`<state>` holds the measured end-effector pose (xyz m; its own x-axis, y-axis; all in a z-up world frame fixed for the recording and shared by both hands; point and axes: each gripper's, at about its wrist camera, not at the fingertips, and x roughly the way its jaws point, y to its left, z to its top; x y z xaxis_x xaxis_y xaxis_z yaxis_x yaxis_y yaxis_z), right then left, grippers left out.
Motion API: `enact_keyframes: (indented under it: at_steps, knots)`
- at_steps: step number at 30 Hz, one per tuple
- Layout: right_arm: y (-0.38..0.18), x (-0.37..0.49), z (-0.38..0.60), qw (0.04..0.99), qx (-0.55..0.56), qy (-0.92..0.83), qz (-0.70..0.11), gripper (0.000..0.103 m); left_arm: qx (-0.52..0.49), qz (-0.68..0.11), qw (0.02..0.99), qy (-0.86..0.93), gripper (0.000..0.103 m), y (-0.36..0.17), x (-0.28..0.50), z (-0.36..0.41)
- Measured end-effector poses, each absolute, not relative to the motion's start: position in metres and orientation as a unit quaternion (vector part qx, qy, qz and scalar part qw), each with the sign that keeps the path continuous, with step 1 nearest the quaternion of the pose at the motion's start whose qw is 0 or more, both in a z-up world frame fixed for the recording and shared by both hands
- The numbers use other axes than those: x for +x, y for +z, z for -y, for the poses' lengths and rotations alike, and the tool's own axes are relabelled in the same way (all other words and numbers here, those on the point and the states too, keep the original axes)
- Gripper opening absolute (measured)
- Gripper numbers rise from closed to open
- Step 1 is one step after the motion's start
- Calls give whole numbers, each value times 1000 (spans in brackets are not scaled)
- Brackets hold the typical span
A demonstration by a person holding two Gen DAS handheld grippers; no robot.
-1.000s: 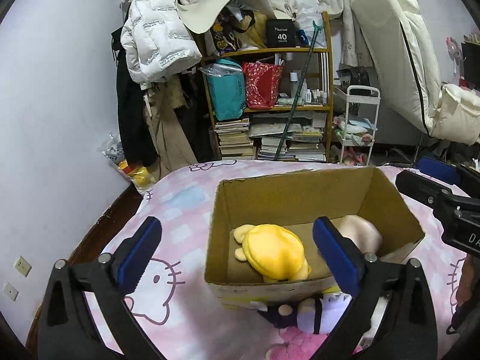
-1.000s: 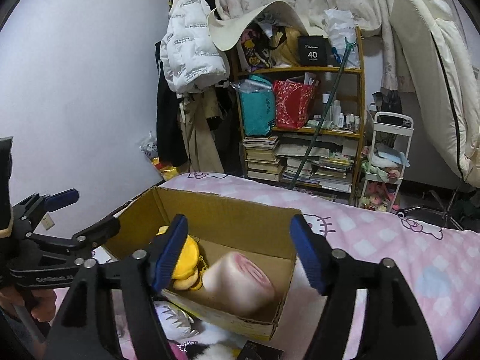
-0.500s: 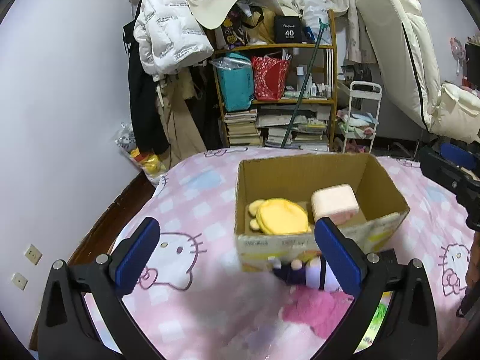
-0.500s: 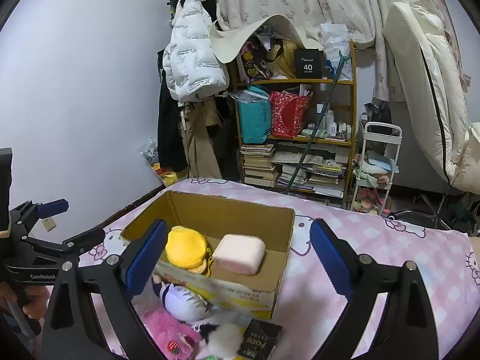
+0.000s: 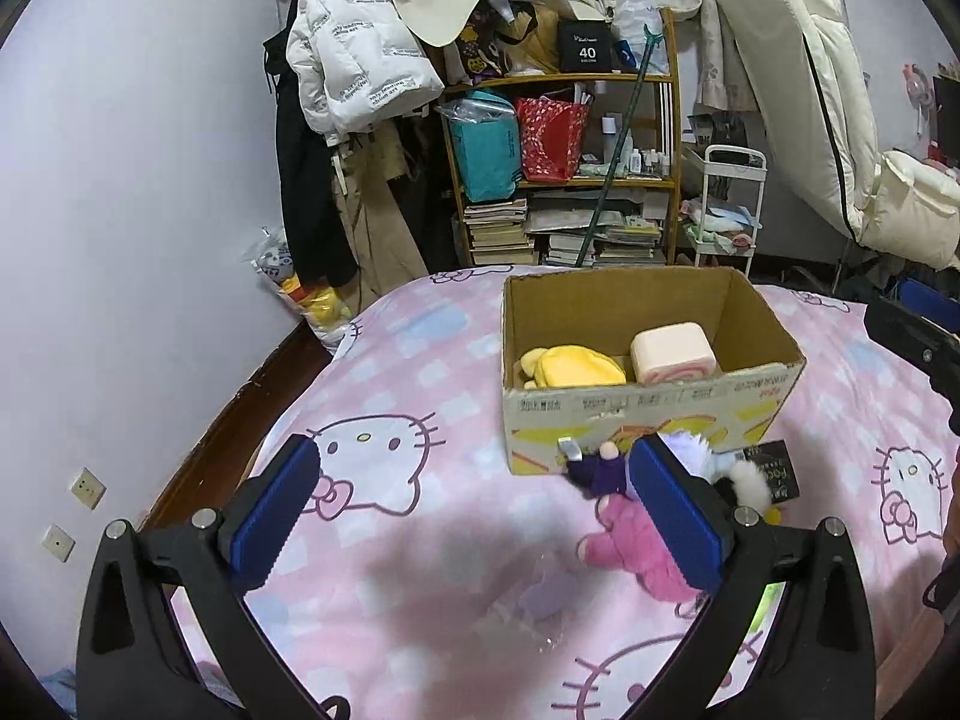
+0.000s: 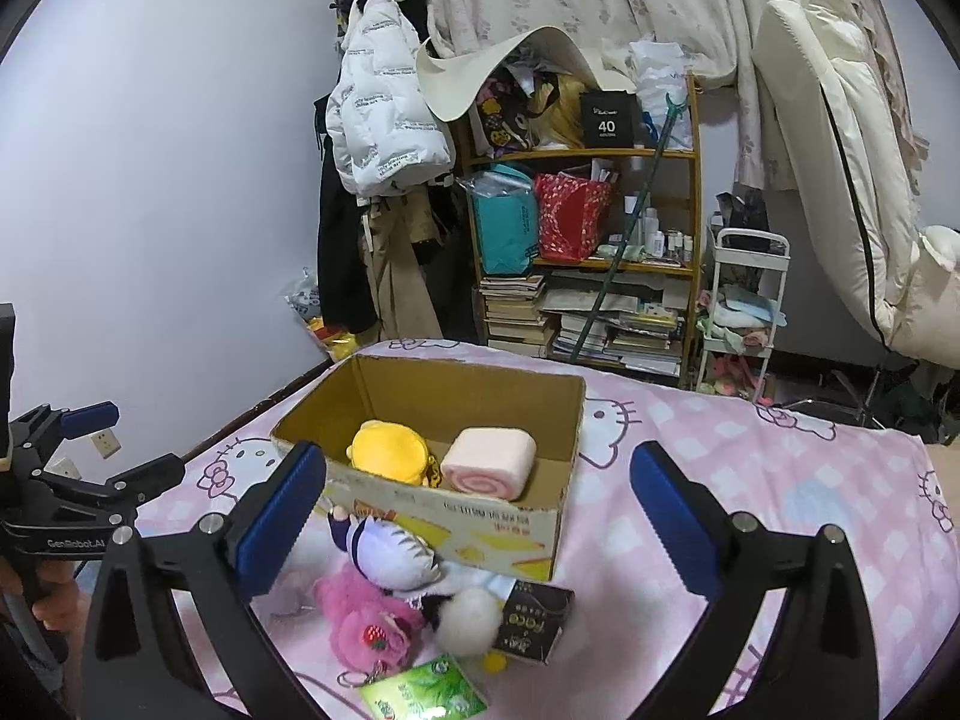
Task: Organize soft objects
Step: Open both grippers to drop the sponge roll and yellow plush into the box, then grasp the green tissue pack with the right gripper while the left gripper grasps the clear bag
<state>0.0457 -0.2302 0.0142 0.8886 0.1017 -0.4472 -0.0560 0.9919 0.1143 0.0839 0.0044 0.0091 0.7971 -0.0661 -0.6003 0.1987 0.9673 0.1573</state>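
Item: cardboard box point(image 6: 450, 516) on the pink bed cover point(image 6: 780, 480), now holding two soft pieces side by side, a yellow plush point(image 6: 387, 453) at its left and a pink roll cushion point(image 6: 489, 462) at its right. A second ago our right gripper point(image 6: 477, 516) stood close over the box with the roll between its jaws; those jaws have just been opening and now stand fully spread with nothing between them, the roll lying free inside. Our left gripper point(image 5: 474, 516) is likewise spread and empty, and both have drawn back from the box. Outstanding, in front of the box: purple doll point(image 6: 390, 552), pink plush point(image 6: 366, 618), white pom point(image 6: 468, 621). We judge one deposit complete, next pick pending.
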Motion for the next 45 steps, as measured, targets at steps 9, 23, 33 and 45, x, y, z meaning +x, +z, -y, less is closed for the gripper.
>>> enact_keyframes:
  at_steps: [9,23,33,45]
  knots:
    - [5,31,231,960,47,47,-271,103,135,-349,924,-77,102,-4,79,1]
    - [-27,45,217,939,24,62,-337,103,136,-432,888,-77,102,-45,111,5]
    - [-59,69,208,911,12,75,-406,103,123,-495,855,-95,102,-80,142,7]
    - [-98,82,202,863,1,92,-497,103,148,-575,799,-96,102,-130,163,18]
